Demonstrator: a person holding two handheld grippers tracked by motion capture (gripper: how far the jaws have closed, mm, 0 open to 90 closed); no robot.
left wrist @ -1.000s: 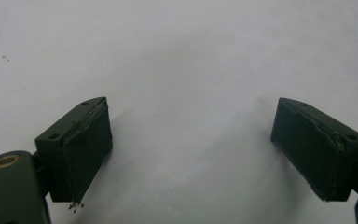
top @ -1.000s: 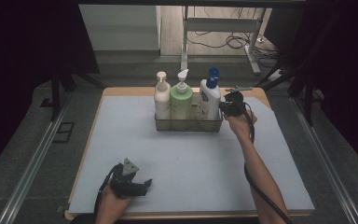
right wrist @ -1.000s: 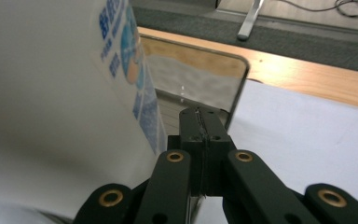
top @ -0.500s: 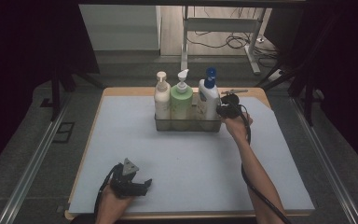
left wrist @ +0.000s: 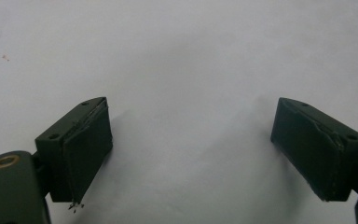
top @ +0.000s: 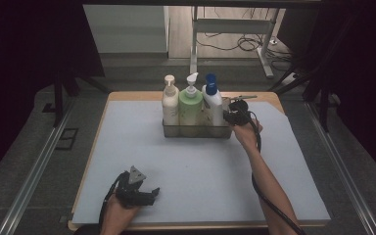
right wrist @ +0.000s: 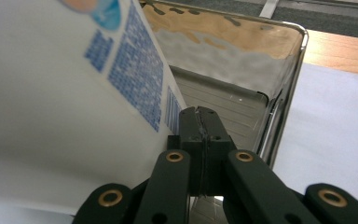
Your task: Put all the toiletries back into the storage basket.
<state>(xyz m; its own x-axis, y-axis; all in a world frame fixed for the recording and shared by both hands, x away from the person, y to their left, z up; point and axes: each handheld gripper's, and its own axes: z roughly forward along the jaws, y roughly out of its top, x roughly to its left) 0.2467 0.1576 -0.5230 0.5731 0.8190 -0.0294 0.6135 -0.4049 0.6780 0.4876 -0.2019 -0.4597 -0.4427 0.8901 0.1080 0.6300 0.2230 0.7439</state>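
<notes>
A white bottle with a blue pump top (top: 212, 100) is seen standing upright at the right end of a metal caddy (top: 196, 130), which is set toward the far middle of the counter (top: 200, 166). Beside it in the same caddy a light green pump bottle (top: 190, 105) is placed in the middle and a cream pump bottle (top: 170, 103) at the left end. In the right gripper view the white bottle (right wrist: 60, 93) is shown close up, its label printed with blocks of small blue text and a blue-and-orange emblem at the top edge; the writing is too blurred to be read, and no brand can be made out. The polished inner wall of the caddy (right wrist: 242, 60) is seen behind it, with the counter's wooden edge mirrored in it.

The right tool (top: 232, 115) is held at the caddy's right end, just beside the white bottle; its jaws are clenched together with nothing between them. The left tool (top: 144, 193) is rested near the counter's near-left edge, released, its jaws spread wide over the bare pale surface.
</notes>
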